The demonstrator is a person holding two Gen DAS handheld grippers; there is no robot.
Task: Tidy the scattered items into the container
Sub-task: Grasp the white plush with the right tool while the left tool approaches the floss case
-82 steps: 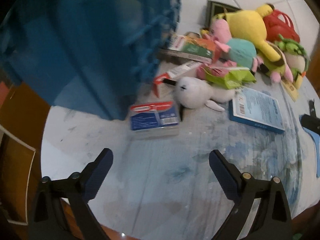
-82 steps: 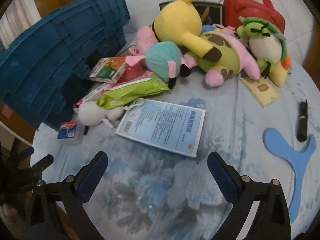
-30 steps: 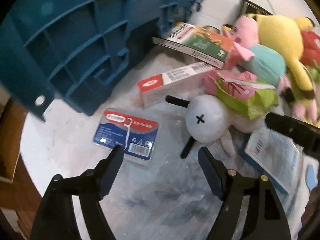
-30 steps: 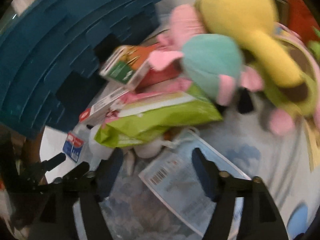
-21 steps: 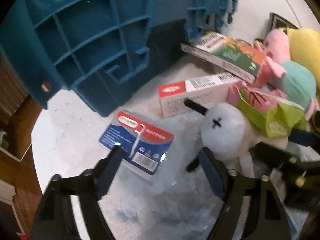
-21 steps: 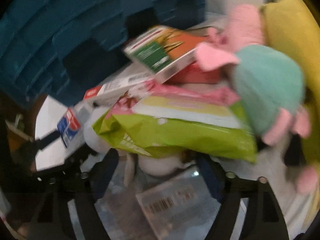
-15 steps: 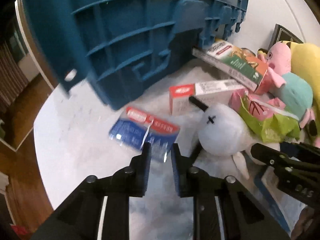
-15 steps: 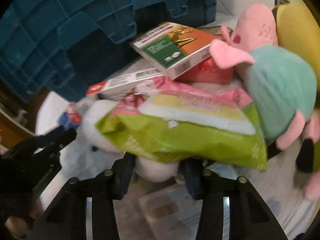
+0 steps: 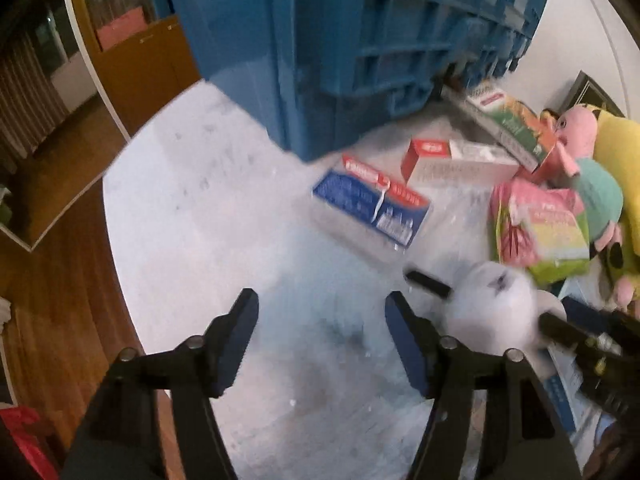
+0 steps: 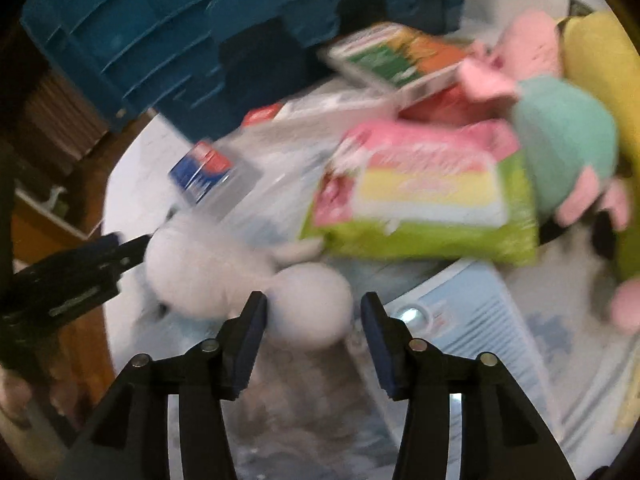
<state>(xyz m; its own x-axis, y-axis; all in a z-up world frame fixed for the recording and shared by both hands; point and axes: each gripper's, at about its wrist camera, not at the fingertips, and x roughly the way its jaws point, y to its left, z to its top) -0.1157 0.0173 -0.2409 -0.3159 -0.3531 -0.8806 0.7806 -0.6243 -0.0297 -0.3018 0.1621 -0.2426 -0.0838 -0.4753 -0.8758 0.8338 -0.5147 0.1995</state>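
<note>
The left gripper [image 9: 322,312] hangs parted over bare table [image 9: 200,200], gripping nothing; the floss pack [image 9: 370,204] lies ahead of its jaws, just below the blue crate [image 9: 340,40]. The white plush [image 9: 494,312] sits right of its right jaw. The right gripper [image 10: 312,312] is half open with the plush [image 10: 308,304] between its jaws, grip unclear

Left gripper [image 9: 322,306]: matte black linkage arms; two flat dark-blue finger pads [image 9: 406,344].
Left fasteners: round silver pivot screws, two along each arm.
Right gripper [image 10: 314,312]: the same black frame with dark-blue finger pads [image 10: 250,344].
Right fasteners: silver pivot screws along both arms.
Skin: bare fingers, blurred, at the right view's lower left edge.
</note>
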